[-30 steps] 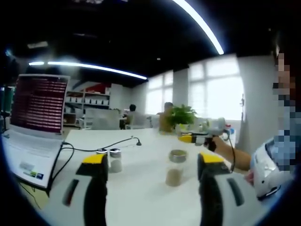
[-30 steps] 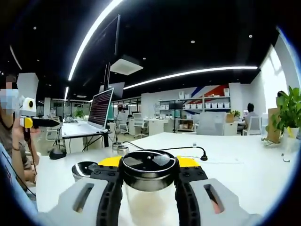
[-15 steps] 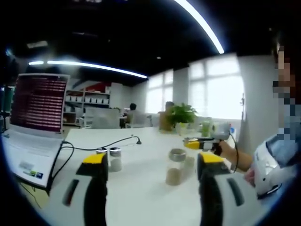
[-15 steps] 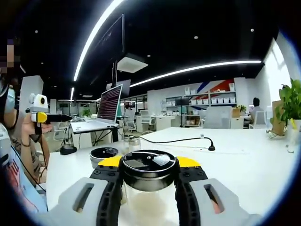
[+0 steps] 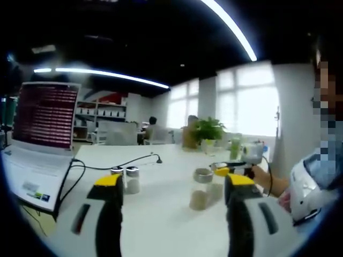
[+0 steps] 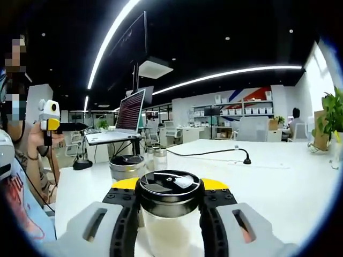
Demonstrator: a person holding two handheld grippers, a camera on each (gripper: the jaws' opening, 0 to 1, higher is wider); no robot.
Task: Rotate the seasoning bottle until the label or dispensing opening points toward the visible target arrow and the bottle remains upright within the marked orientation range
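Background has swung sideways behind my right gripper (image 6: 170, 214), clamped below the cap of the seasoning bottle (image 6: 169, 206) at lower centre. Glass: rigid, slick, fragile. My left gripper (image 5: 174, 206) gapes wide.

A white surface (image 5: 161, 214) carries everything; at its left edge in the left gripper view sits an open laptop (image 5: 37, 139), its screen lit with rows of text; a black cable (image 5: 115, 165) runs from it across the top; two small metal-capped shakers (image 5: 126, 179) stand side by side near the middle; a glass jar (image 5: 201, 189) with a metal lid stands apart to their right, partly filled; a potted plant (image 5: 208, 134) stands at the far edge.
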